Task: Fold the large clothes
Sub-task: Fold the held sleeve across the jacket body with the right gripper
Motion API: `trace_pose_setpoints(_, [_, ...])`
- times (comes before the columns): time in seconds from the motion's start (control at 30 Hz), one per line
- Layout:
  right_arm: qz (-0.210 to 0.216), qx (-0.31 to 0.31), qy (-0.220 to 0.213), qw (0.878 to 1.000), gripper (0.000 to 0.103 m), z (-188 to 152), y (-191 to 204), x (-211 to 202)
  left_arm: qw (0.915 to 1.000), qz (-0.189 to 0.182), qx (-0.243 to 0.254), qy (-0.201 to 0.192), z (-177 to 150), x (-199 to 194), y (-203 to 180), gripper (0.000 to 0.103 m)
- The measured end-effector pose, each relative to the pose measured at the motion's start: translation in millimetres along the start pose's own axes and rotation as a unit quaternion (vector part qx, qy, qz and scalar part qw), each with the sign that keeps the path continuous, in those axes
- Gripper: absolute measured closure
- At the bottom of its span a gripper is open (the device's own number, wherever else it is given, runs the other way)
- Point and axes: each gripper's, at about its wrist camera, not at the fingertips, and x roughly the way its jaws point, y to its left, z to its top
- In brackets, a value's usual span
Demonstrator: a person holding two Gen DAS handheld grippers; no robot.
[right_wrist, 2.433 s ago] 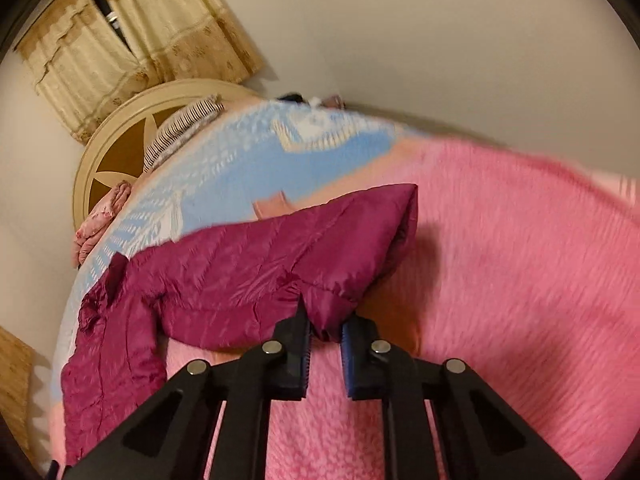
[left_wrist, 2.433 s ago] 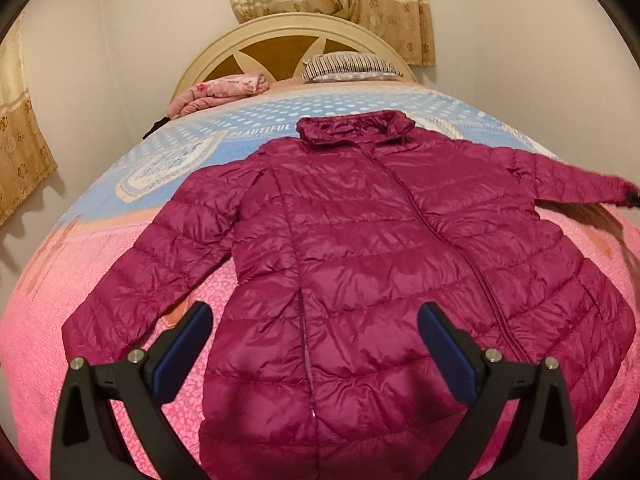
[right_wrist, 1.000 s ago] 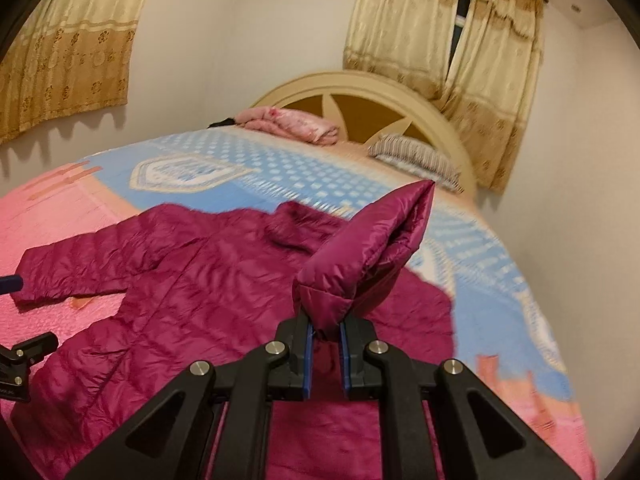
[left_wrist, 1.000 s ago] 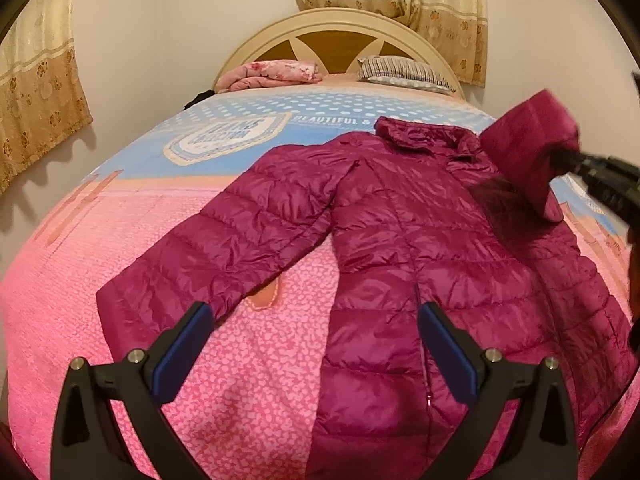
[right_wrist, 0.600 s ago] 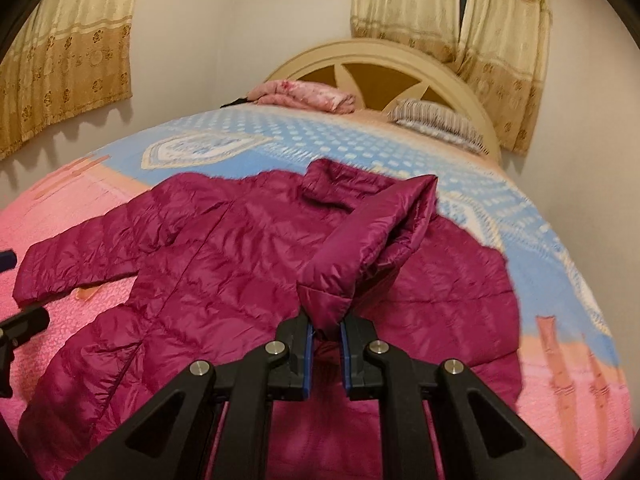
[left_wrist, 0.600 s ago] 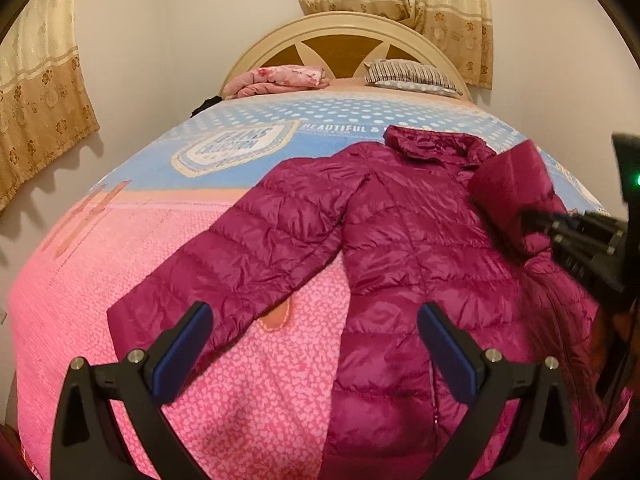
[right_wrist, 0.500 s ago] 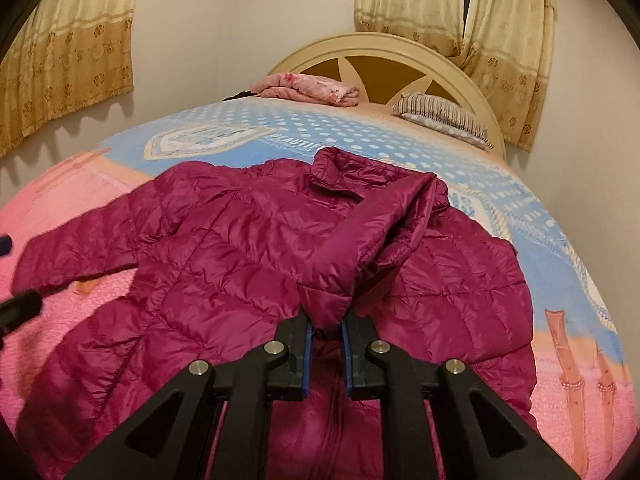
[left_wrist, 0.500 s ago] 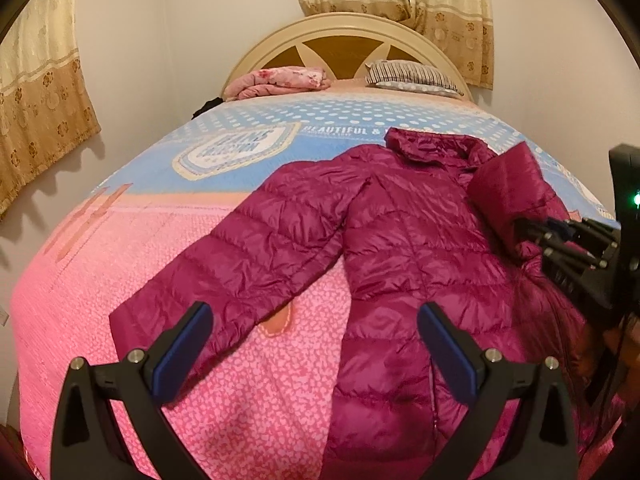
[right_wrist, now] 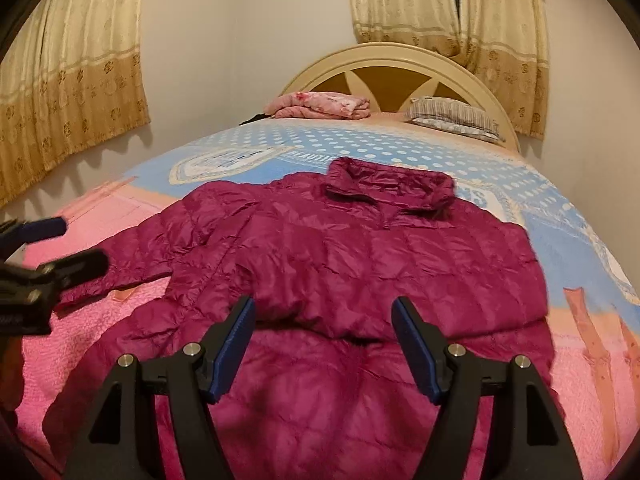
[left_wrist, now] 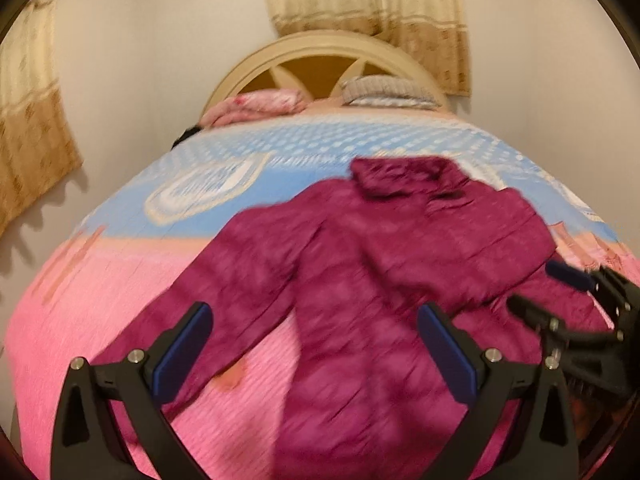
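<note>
Jacket (right_wrist: 360, 264) lies flat on the bed (right_wrist: 580, 240), long axis toward the headboard (right_wrist: 400, 56), collar leading, one sleeve folded across its chest. Right gripper (right_wrist: 322, 344) has just released it, fingers spread; left gripper (left_wrist: 312, 354) likewise spread, empty.

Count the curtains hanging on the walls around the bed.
2. One curtain hangs on the wall to the left of the bed; the other curtain, a pair of panels, hangs behind the headboard. More may hang out of view.

The right claw (right_wrist: 322, 346) has just opened, dropping the sleeve (right_wrist: 384, 280) folded across the jacket (right_wrist: 320, 400).
</note>
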Motion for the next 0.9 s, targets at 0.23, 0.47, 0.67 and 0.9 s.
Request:
trace_pose_setpoints(0.23, [-0.079,0.115,0.040,0.989,0.034,16,-97,14,0.9970,-0.012,0.072,-0.026,31,65,-74,0.000])
trace_pose_setpoints(0.47, [-0.085,0.178,0.055,0.979,0.051,53,-169,79,0.9958,0.036,0.073,0.041,10,136,-82,0.000])
trace_pose_setpoints(0.67, [-0.081,0.206,0.113,0.969,0.058,42,-209,147,0.9951,0.028,0.048,0.082,5,156,-77,0.000])
trace_pose_setpoints(0.9, [-0.055,0.253,0.109,0.960,0.063,8,-239,159,0.9928,0.036,0.065,0.094,-2,164,-89,0.000])
